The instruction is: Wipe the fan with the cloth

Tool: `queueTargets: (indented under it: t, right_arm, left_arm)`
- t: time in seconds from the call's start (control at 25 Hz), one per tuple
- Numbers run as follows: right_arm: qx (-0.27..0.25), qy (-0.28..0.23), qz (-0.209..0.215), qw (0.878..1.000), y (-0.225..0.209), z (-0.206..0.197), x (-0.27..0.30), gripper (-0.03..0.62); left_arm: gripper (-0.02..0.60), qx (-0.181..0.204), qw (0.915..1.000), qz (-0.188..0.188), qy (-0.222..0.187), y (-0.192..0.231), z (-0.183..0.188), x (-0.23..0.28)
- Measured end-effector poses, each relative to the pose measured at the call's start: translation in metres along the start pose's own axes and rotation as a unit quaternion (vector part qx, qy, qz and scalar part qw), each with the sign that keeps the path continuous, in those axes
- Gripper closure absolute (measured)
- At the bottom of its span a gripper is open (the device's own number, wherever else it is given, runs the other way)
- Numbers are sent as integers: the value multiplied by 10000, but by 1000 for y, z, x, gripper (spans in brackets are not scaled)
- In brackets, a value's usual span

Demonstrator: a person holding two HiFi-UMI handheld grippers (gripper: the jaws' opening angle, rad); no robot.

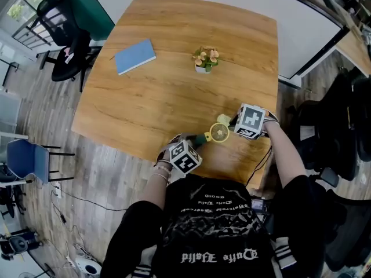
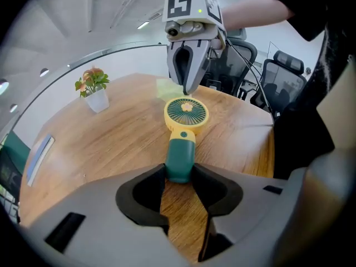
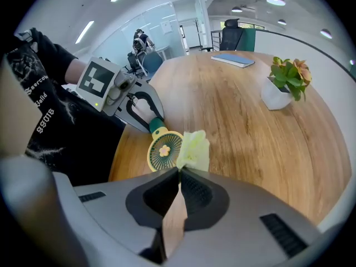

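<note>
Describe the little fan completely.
The fan is a small handheld one, plastic-looking: a round yellow head with a dark green grille and a yellow flower at its centre, on a dark green handle. The left tool clamps the handle's end. The pale yellow-green cloth, pinched in the right tool, seems to touch the head's rim. The fan sits low at the near edge of the wooden table; whether it rests there is unclear.
</note>
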State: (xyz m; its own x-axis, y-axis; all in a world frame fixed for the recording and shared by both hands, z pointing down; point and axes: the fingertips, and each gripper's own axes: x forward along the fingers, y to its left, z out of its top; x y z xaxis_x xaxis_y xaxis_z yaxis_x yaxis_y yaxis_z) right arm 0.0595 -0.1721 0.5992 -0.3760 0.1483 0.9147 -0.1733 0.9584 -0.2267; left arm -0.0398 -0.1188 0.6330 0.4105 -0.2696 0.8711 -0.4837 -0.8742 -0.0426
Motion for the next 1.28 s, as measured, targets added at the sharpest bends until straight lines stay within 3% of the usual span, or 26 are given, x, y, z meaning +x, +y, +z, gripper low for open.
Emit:
queueTargets:
  t: [0.28,0.44,0.64,0.84,0.92,1.0,1.28]
  right_arm:
    - [636,-655,183,9957,11,-8,-3,571]
    - [1432,-1254,362,9811,15,-12,0,571]
    - [2536,-2206,430,9408,22,-13,5,571]
    - [3605,-2976,962,8787,46,6,24,571]
    - [3766,-3178,1014,8642,54,17,31,571]
    - [3683,-3207,926,8677,58,26,34,571]
    - [2627,-2734,409,9244,68,41,43,571]
  left_arm:
    - [405,-245,9997,-1,-3,1,0,0]
    - [405,-484,9988,14,-40,1,0,0]
    - [406,-974,9952,-17,-45,2,2,1]
    - [407,-1661,9859,49,-213,4,1,-1]
    - [407,-1665,9858,66,-194,4,4,-1]
    - [408,-1503,9885,76,-113,2,5,0]
    - [408,-1268,9918,-142,-40,-13,2,3]
